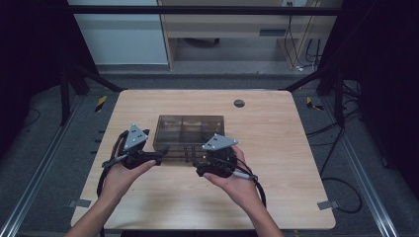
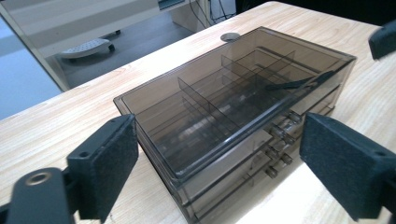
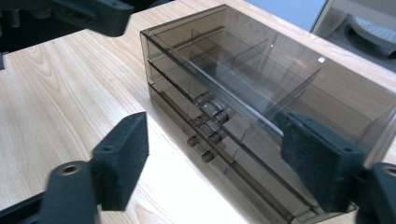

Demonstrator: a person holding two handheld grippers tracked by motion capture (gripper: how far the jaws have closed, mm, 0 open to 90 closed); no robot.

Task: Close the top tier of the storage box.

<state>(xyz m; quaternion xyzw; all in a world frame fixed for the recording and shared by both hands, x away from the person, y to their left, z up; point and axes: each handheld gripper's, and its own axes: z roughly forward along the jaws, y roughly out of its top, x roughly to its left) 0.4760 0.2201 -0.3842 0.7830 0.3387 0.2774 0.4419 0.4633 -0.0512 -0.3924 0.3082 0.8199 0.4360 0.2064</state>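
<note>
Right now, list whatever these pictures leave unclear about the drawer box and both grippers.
- Drawer box, high view: its front and knobs sit behind the left gripper and right gripper.
- Drawer contents, both gripper views: smoky walls and glare blur them; empty or not, I cannot tell.
- Right gripper, its own view: the bottom edge cuts off its body.
- Left gripper, its own view: the right jaw runs off the frame.

Light wooden table (image 1: 276,163), rounded corners, grey round grommet (image 1: 239,103) set near far edge. Resting directly on top, about centre: smoky translucent drawer box (image 1: 189,129) with divided upper tray and small front knobs (image 3: 208,125). Surface otherwise bare wood grain.
</note>
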